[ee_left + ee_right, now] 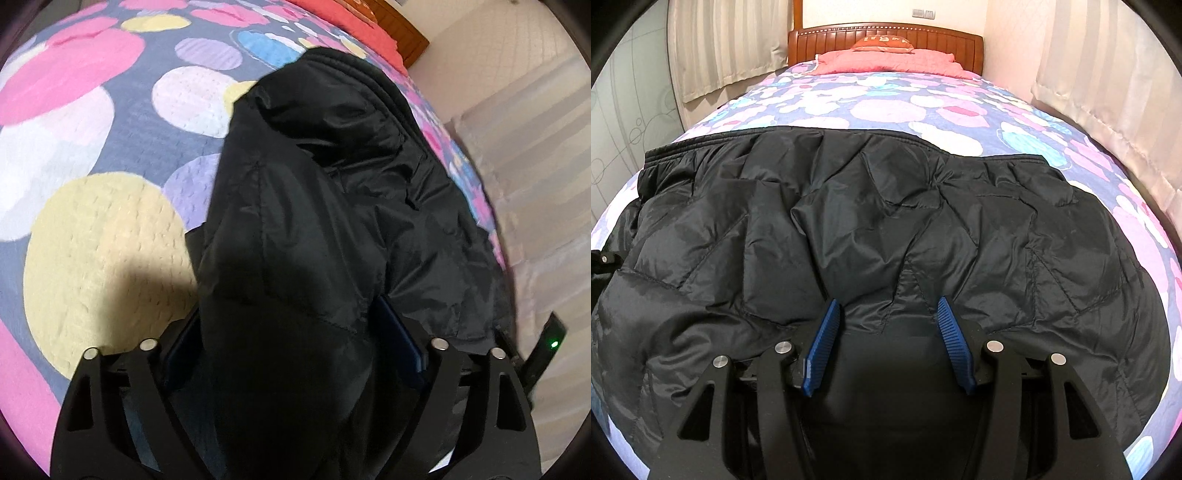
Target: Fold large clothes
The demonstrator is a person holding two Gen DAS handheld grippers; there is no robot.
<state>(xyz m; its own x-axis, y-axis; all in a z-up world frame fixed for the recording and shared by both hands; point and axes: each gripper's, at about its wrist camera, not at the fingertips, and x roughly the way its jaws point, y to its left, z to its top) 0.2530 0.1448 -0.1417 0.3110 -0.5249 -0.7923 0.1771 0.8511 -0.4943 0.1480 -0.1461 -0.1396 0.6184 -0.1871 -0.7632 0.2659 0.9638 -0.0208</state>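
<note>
Black quilted puffer jacket (886, 229) lies spread on the bed's dot-patterned purple quilt (905, 110), long axis across the bed, ribbed hem toward the wooden headboard (886, 37). Left gripper (291, 354) is clamped on a raised bunch of the jacket (295, 240). Right gripper (886, 339) sits with blue pads spread apart, jacket fabric between them. Open quilt beyond the hem; curtains (1108, 92) near the right edge.

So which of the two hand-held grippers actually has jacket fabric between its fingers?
The left hand-held gripper: black jacket bunched between its fingers. The right gapes.
</note>
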